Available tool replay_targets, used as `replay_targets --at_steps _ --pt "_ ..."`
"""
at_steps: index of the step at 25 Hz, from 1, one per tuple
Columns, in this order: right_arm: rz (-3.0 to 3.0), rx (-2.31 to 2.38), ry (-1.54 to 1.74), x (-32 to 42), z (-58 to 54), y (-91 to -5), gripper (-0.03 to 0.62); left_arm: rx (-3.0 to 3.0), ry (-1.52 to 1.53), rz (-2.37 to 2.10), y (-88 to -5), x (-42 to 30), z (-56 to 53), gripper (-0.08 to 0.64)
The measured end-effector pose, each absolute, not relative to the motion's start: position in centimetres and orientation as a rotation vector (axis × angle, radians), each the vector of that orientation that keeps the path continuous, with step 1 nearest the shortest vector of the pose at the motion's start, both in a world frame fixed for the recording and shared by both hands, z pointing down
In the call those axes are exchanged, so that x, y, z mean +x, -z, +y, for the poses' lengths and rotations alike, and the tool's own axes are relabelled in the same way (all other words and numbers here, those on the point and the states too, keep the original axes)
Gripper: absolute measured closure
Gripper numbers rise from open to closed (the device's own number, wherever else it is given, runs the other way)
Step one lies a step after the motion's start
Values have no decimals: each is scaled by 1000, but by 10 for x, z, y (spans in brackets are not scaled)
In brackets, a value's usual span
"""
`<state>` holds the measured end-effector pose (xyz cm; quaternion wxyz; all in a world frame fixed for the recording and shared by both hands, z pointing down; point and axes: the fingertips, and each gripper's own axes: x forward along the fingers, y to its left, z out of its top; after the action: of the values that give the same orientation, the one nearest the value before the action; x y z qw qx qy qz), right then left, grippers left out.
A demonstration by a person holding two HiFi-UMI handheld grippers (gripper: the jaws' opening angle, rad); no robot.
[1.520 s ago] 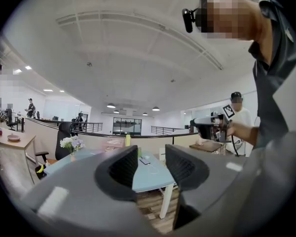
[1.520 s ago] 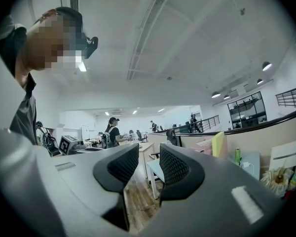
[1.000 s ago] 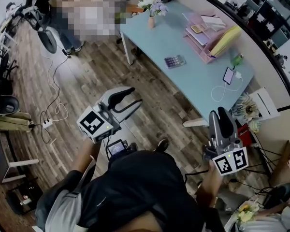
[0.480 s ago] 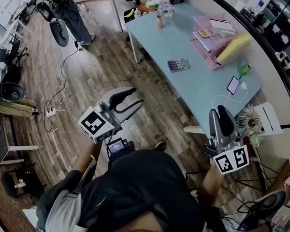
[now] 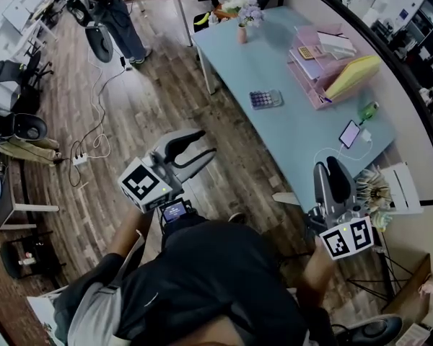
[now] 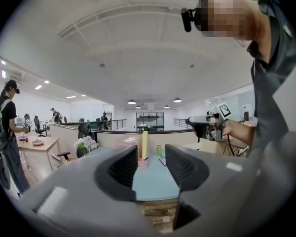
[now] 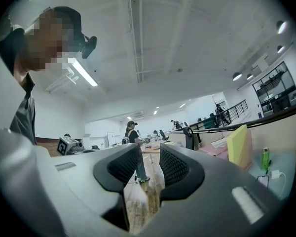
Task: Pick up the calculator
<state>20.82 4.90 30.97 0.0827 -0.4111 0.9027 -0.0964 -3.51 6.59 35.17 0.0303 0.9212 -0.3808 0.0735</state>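
The calculator (image 5: 265, 99), grey with purple keys, lies flat on the light blue table (image 5: 296, 132) near its left edge. Both grippers are held in the air over the wooden floor, well short of the table. My left gripper (image 5: 206, 144) is open and empty, its jaws pointing toward the table, with the calculator far up and to the right of it. My right gripper (image 5: 327, 166) hangs off the table's near corner, jaws a little apart and empty. In the left gripper view (image 6: 151, 169) the table top (image 6: 158, 179) shows between the jaws; I cannot make out the calculator there.
On the table stand a pink tray organizer (image 5: 314, 56), a yellow folder (image 5: 353, 67), a flower vase (image 5: 242, 13), a green bottle (image 5: 368, 111) and a phone (image 5: 350, 132) on a white cable. A person (image 5: 115, 6) stands far off, and cables (image 5: 94, 143) run over the floor.
The head view has drifted, so the table and calculator sit slightly lower and further right. Both grippers keep nearly the same pose and stay empty.
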Motion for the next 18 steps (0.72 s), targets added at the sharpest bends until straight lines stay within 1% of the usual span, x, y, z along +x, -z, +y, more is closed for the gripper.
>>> replay_targets --at_steps 9,18 --pt "2667 -1276 318 229 51 -316 479 2836 -238 -1132 -353 -17 62 333" --pt "2602 -1430 311 244 46 -318 479 2896 -224 -963 -360 1 31 333"
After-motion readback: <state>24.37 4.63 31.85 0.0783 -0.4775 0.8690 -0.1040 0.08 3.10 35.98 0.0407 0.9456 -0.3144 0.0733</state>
